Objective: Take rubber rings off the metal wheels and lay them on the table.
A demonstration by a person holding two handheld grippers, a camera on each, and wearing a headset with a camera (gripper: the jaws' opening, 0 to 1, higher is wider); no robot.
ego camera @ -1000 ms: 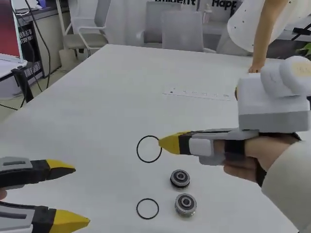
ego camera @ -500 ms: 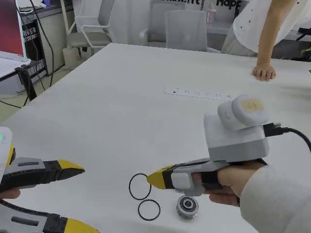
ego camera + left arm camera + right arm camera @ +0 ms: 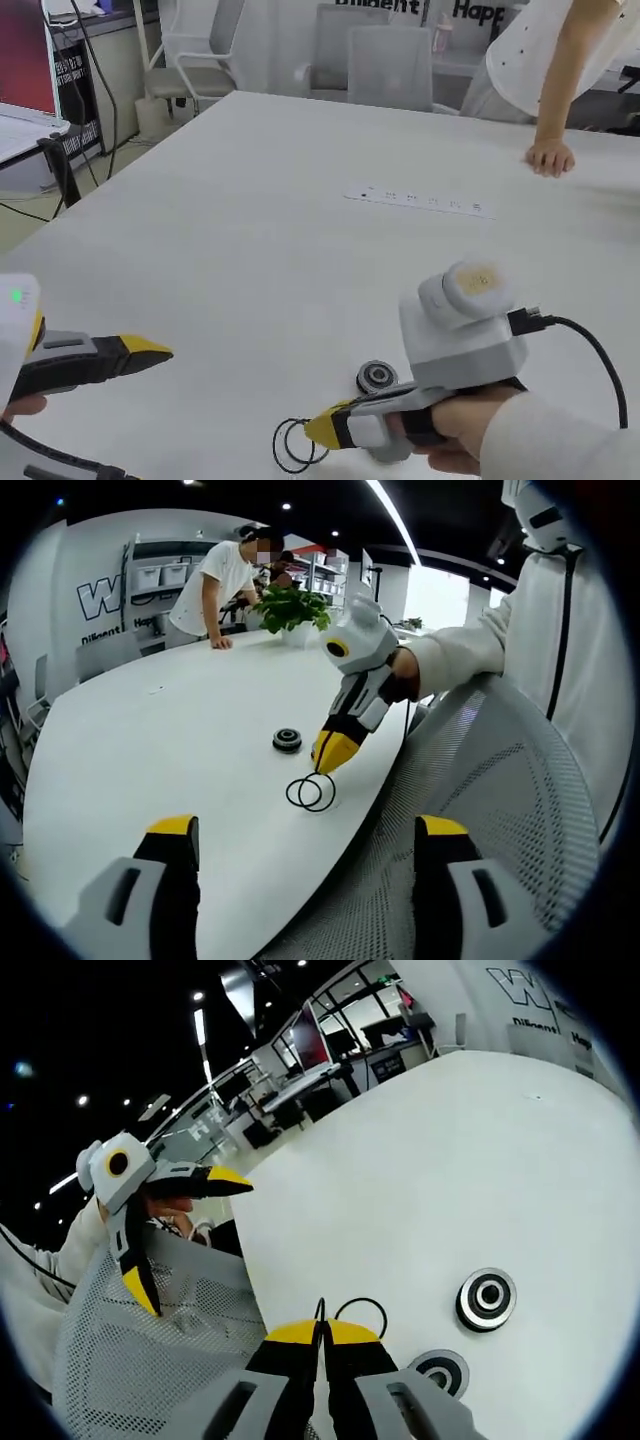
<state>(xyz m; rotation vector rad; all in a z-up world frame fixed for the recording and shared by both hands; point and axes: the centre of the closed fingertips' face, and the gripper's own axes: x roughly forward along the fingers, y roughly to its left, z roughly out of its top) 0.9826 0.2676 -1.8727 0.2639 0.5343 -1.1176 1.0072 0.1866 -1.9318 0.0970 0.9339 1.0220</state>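
Head view, right gripper (image 3: 310, 432) pinching rubber ring (image 3: 290, 425), now overlapping another ring (image 3: 278, 455), left gripper (image 3: 307, 830) apart

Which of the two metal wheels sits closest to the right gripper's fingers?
The wheel partly hidden beside the right gripper, which is shut on a rubber ring. The other wheel lies farther out, fully visible.
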